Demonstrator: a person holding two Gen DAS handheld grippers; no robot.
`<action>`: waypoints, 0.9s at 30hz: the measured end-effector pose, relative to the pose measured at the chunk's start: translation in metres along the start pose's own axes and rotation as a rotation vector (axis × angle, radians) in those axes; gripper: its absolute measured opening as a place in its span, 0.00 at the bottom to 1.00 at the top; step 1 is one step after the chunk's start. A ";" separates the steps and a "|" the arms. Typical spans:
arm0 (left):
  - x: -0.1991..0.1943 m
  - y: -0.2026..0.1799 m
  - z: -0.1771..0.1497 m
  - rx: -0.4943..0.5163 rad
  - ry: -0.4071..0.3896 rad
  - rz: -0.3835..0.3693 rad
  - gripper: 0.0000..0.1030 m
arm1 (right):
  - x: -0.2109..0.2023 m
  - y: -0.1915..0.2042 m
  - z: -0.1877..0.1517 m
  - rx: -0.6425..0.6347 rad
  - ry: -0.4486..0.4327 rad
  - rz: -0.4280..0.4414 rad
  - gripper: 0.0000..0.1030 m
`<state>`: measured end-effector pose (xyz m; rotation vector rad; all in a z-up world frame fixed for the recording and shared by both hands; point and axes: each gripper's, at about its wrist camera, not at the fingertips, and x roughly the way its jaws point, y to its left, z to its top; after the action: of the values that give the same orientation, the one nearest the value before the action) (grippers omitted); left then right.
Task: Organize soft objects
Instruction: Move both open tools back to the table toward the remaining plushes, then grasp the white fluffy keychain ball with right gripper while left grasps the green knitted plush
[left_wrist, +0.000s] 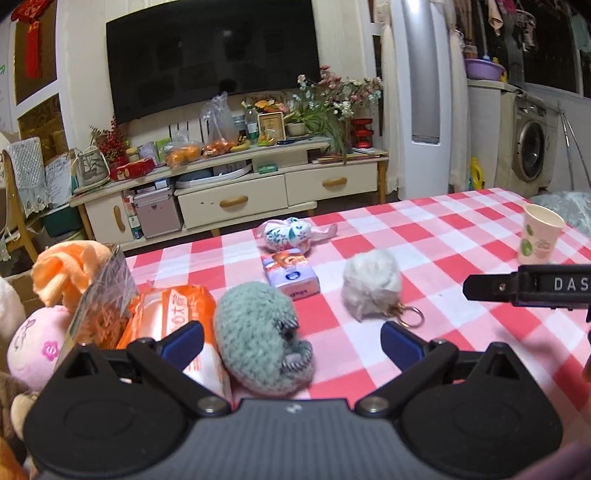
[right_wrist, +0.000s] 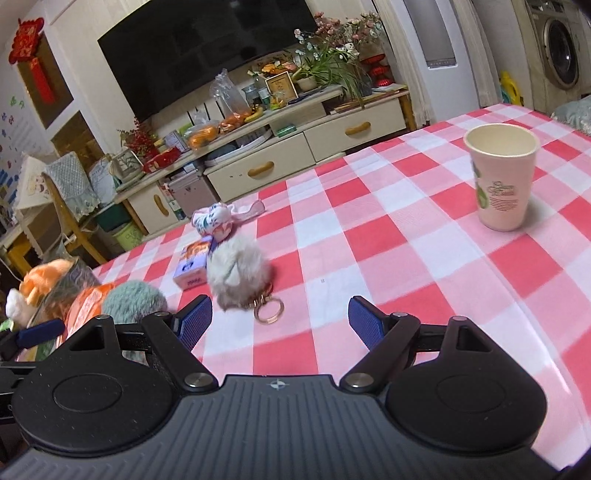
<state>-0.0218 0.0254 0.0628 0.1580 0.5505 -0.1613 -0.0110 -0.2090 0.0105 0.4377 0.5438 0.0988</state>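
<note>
Both grippers, left gripper and right gripper, spread wide, holding nothing. Centre the green knitted toy, at 12 o'clock, between the 2 left fingers; close gently.

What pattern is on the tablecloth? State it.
Red, pink and white checks on the tablecloth, shown best in the right wrist view.

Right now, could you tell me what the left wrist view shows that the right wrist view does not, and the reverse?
Only the left wrist view shows the pink plush at the far left, the full teal knitted toy between the open left tool, and the right tool's finger from the side. Only the right wrist view shows the open right tool over bare checked cloth. Both show the white pom-pom keychain, the tissue pack and the paper cup.
</note>
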 end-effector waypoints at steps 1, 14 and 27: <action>0.004 0.002 0.002 -0.003 0.001 -0.003 0.98 | 0.004 0.001 0.002 0.004 0.000 0.009 0.98; 0.048 0.007 0.017 0.029 0.026 -0.012 0.98 | 0.070 0.020 0.025 -0.028 0.050 0.111 0.98; 0.050 -0.008 0.015 0.021 0.043 -0.059 0.99 | 0.097 0.024 0.030 -0.074 0.102 0.113 0.98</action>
<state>0.0264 0.0094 0.0482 0.1661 0.5964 -0.2212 0.0879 -0.1794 -0.0023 0.3927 0.6136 0.2503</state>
